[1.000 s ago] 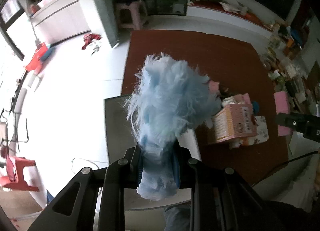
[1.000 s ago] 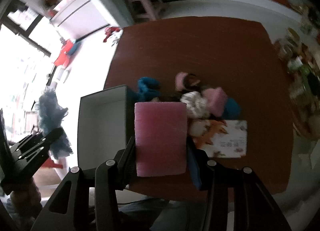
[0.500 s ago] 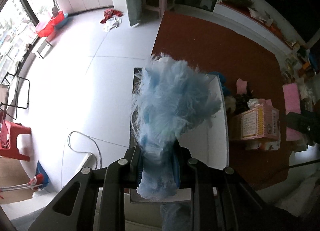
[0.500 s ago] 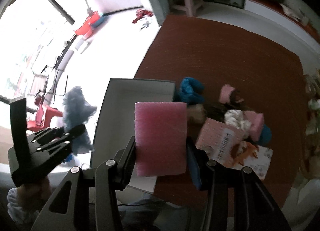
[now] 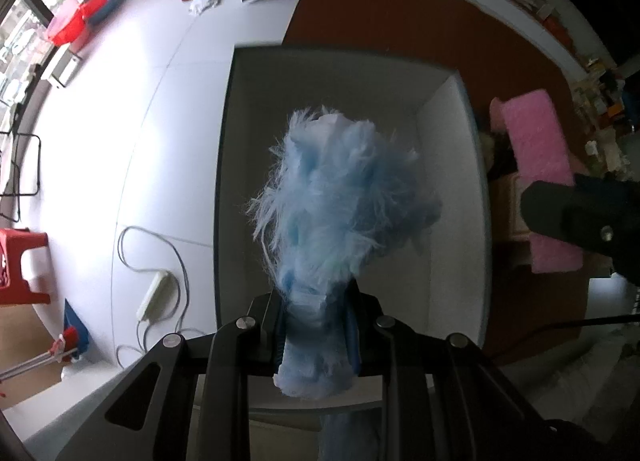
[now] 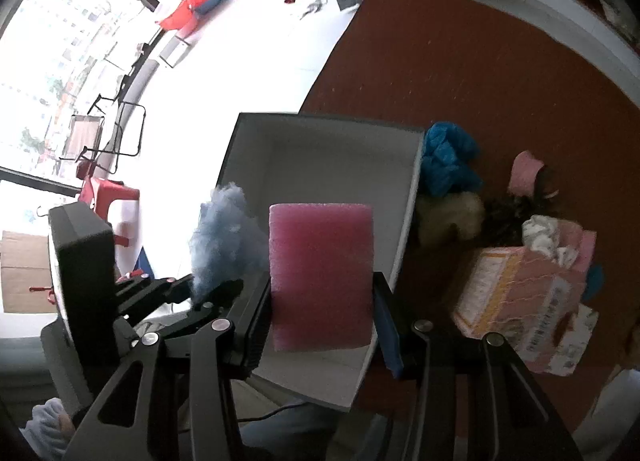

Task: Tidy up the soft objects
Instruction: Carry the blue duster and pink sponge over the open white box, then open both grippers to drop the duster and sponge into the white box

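Observation:
My left gripper (image 5: 318, 325) is shut on a fluffy light-blue soft toy (image 5: 340, 197), pointing straight down over the open white box (image 5: 476, 189). The right wrist view shows that toy (image 6: 224, 237) hanging at the box's left wall (image 6: 240, 153). My right gripper (image 6: 322, 317) is shut on a pink foam sponge (image 6: 320, 273), held above the box's near right part. In the left wrist view the sponge (image 5: 536, 165) hangs to the right of the box.
The box stands at the left edge of a reddish-brown table (image 6: 460, 61). Right of it lie a blue fuzzy item (image 6: 448, 161), a tan plush (image 6: 452, 217), a pink tissue carton (image 6: 520, 293) and other soft things. White floor with a cable (image 5: 152, 261) lies left.
The left gripper has come down with the blue toy until the box fills the view beneath it. The right gripper has carried the sponge leftward from the pile to above the box.

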Action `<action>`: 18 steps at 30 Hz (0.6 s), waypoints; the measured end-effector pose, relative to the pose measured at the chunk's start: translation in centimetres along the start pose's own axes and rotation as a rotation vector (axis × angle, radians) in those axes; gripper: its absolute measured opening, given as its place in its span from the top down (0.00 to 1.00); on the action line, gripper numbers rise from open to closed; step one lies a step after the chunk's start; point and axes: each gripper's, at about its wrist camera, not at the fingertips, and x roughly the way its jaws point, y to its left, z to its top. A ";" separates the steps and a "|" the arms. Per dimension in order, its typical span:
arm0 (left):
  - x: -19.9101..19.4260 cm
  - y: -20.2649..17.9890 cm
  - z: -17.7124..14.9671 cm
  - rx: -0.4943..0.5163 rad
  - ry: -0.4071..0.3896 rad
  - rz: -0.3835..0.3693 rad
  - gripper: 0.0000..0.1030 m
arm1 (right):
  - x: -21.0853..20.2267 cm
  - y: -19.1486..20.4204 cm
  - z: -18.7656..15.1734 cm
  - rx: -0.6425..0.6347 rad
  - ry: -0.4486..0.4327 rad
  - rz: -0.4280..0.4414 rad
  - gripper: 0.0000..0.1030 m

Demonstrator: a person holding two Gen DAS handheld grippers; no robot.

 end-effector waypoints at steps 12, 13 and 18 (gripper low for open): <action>4.7 1.6 -1.5 -0.028 0.091 0.032 0.75 | 3.5 0.4 -0.1 0.021 0.071 0.001 0.53; 4.8 1.6 -1.5 -0.028 0.094 0.033 0.75 | 3.6 0.3 -0.2 0.024 0.075 -0.001 0.53; 5.2 1.6 -1.1 -0.024 0.102 0.038 0.75 | 4.3 0.3 -0.3 0.033 0.090 -0.010 0.53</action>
